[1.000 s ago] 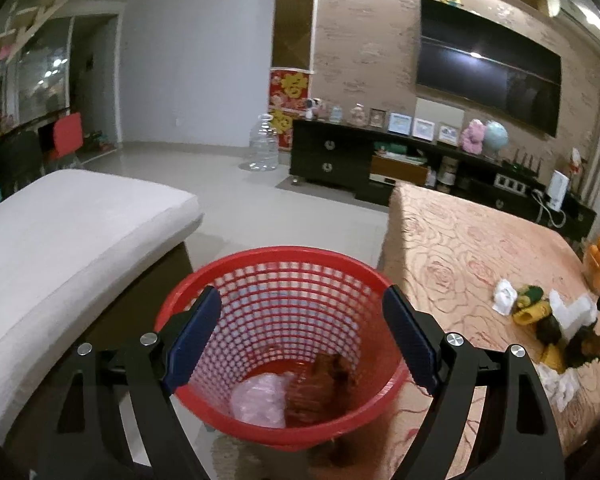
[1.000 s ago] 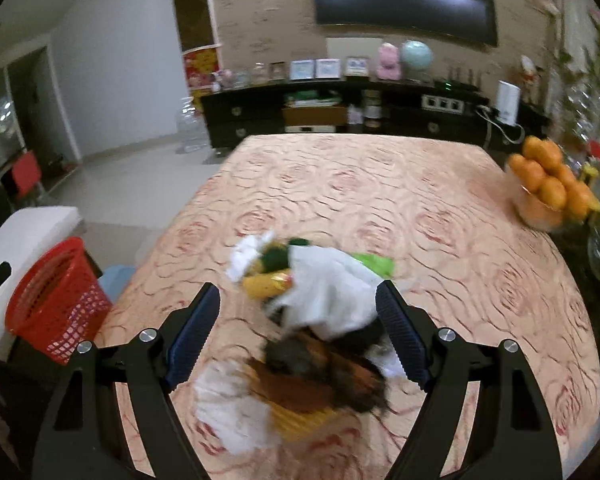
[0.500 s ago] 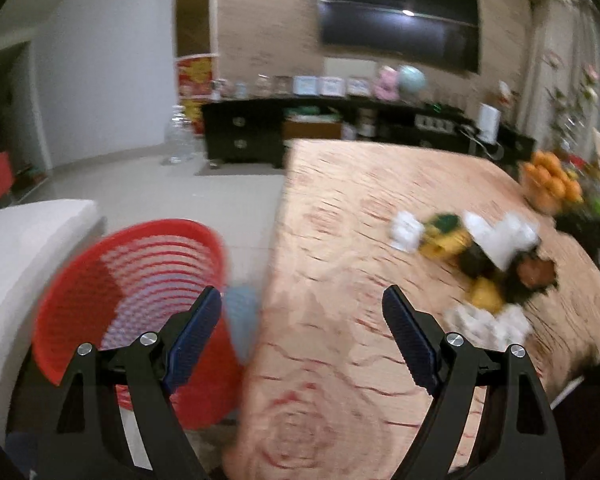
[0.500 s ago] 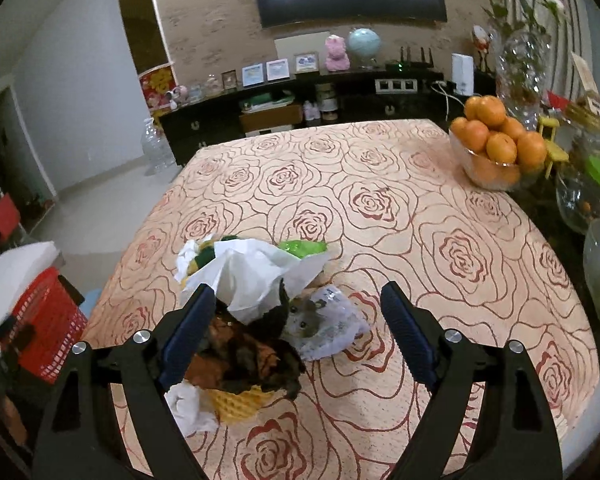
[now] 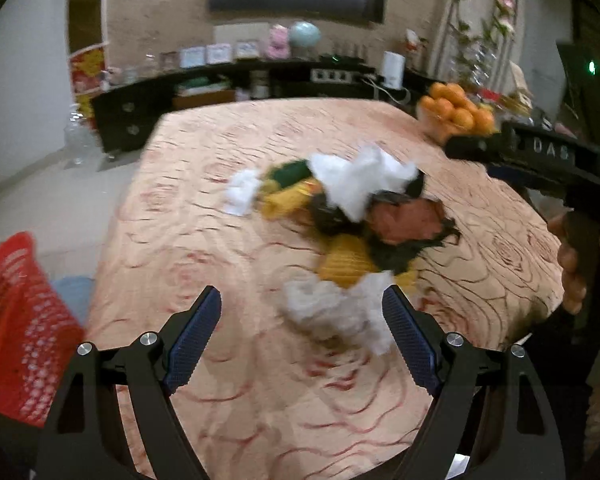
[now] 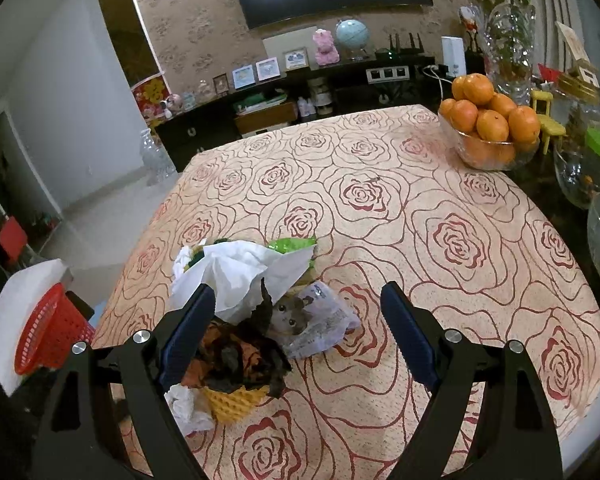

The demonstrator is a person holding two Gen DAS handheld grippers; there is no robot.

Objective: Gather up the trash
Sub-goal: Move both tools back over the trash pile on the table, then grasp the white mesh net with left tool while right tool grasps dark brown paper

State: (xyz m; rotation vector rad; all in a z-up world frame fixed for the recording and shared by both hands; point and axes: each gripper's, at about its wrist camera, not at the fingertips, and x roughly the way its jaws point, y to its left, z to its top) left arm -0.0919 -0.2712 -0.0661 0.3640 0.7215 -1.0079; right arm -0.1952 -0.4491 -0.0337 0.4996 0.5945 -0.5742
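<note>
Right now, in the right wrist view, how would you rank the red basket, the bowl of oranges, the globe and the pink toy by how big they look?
Largest to smallest as they look:
1. bowl of oranges
2. red basket, partly cut off behind the table edge
3. globe
4. pink toy, close to the globe; both stand far back, so true sizes stay unsure.

Counter covered in matt rose-patterned cloth; crumpled white paper tissue, glossy printed plastic wrapper, yellow foam netting; red perforated plastic basket; clear glass fruit bowl.
</note>
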